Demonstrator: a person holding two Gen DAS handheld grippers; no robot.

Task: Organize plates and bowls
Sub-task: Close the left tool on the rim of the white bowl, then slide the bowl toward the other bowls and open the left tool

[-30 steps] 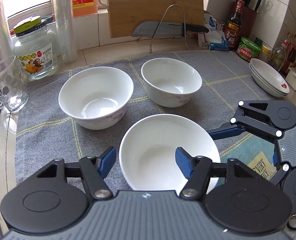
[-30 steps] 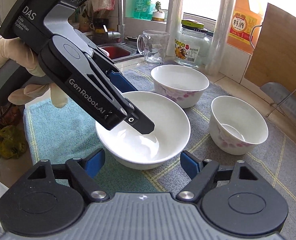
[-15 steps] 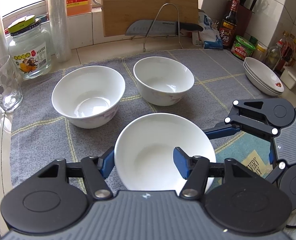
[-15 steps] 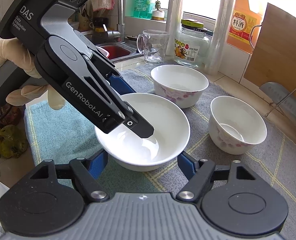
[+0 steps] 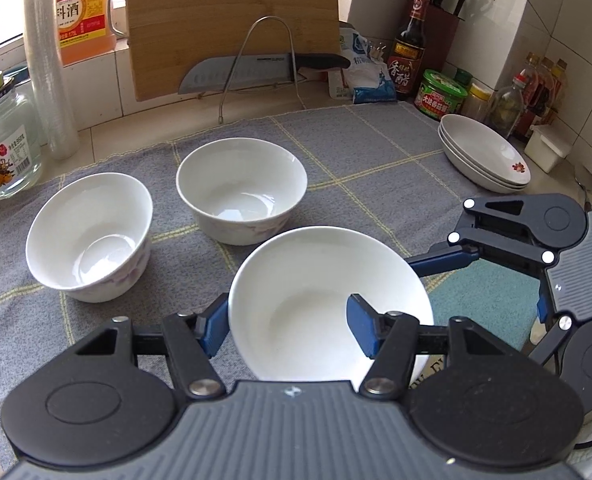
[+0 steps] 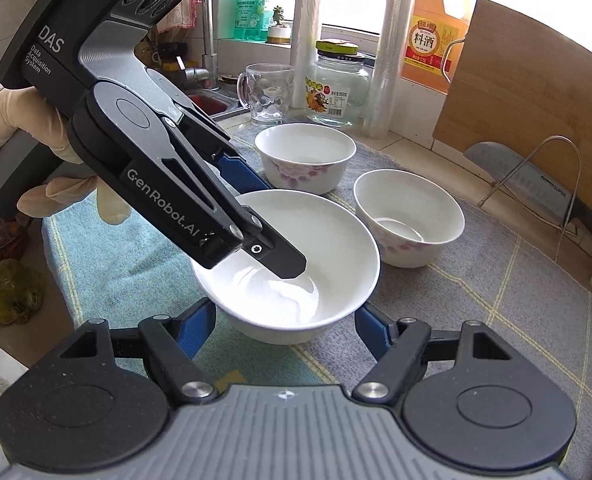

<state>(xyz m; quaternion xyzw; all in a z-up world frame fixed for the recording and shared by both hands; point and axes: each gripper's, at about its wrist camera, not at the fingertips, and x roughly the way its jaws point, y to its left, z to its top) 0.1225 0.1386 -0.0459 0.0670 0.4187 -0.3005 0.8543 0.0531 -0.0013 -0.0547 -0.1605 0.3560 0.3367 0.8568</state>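
Beside the two floral bowls (image 5: 164, 224), the left claw (image 5: 288, 324) pinched the wide white bowl's (image 5: 320, 304) rim while the right claw (image 6: 284, 328) was clamped across its outside; uneven pulling risked slipping and chipping.

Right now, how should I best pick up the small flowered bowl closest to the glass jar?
Pinch the rim of the small flowered bowl from above, one finger inside, one outside: it stands upright and open, with a thin wall.

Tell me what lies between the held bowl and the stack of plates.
In the left wrist view, only bare grey checked cloth lies between the held bowl and the stack of plates. The right hand-held gripper reaches in nearer the camera.
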